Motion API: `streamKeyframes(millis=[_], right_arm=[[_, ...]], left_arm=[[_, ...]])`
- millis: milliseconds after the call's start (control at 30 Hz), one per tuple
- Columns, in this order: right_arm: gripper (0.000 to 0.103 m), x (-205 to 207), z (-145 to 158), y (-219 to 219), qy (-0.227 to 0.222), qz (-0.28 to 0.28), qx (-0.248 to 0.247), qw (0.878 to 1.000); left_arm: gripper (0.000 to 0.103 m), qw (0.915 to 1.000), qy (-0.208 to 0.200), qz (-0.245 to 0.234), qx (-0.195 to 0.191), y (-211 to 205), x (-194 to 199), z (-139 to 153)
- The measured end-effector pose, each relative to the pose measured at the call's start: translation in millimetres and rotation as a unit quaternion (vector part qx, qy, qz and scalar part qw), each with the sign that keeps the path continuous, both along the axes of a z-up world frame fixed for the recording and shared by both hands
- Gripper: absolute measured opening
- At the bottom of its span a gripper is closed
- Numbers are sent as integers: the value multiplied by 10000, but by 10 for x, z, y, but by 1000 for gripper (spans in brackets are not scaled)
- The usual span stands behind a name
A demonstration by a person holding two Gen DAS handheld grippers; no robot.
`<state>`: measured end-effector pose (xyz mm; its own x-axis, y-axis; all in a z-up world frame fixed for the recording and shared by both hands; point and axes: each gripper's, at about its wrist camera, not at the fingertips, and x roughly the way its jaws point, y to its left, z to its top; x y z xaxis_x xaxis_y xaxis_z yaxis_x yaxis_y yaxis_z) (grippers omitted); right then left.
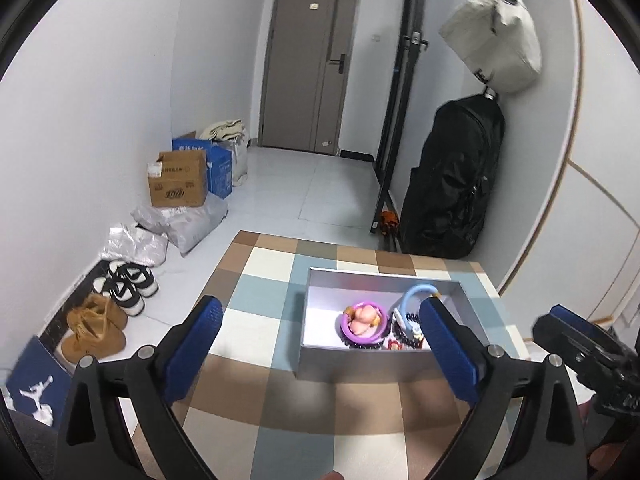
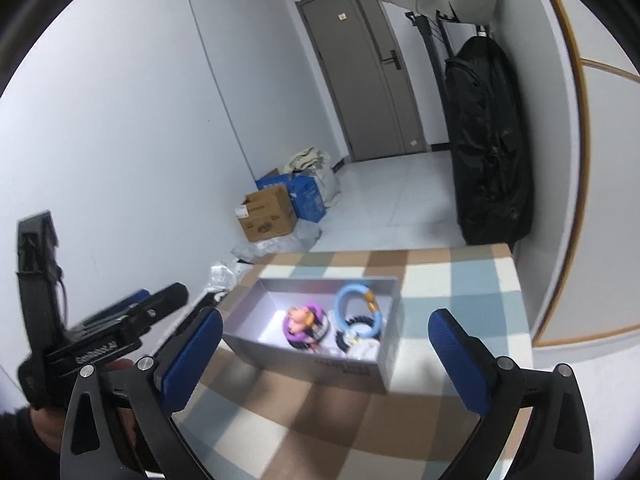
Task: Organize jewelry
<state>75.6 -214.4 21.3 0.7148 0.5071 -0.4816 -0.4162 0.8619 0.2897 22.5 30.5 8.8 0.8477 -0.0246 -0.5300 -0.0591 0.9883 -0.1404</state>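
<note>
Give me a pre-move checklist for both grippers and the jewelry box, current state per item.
1. Left gripper jaws open, nothing between them: ok.
2. Right gripper jaws open, nothing between them: ok.
3. Grey box sits flat on the checked tablecloth, open top: ok.
4. Jewelry inside the box: purple bracelet, light blue bracelet and black beaded bracelet are in it: ok.
5. No jewelry left loose on the cloth: ok for the part in view; near edge and far right cannot tell.
6. Pieces separated inside the box: not ok, they overlap in a pile.
</note>
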Motion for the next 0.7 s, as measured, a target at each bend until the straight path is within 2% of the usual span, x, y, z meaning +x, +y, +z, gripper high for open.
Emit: streamKeyframes(millis=[67,133,200,433,700], right_arm=[[103,-9,-27,-12,118,-71,67,9999],[103,-59,-38,-27,9,-82,109,9999],[103,-81,-68,-26,-10,-122,21,9999],[103,-32,-157,-36,76,-151,-88,9998],[103,6,-215,-9,144,-134,-137,9997]], left_arm=[[97,10000,-20,-47,0,-28,-33,-28],[97,9999,51,-91,-61,-22,-37,-84],[97,9997,160,-97,-134,-14,-15,-133],[97,9998,147,35,-129,6,-20,-148],[97,9999,126,-49,62,-51,-27,-153]])
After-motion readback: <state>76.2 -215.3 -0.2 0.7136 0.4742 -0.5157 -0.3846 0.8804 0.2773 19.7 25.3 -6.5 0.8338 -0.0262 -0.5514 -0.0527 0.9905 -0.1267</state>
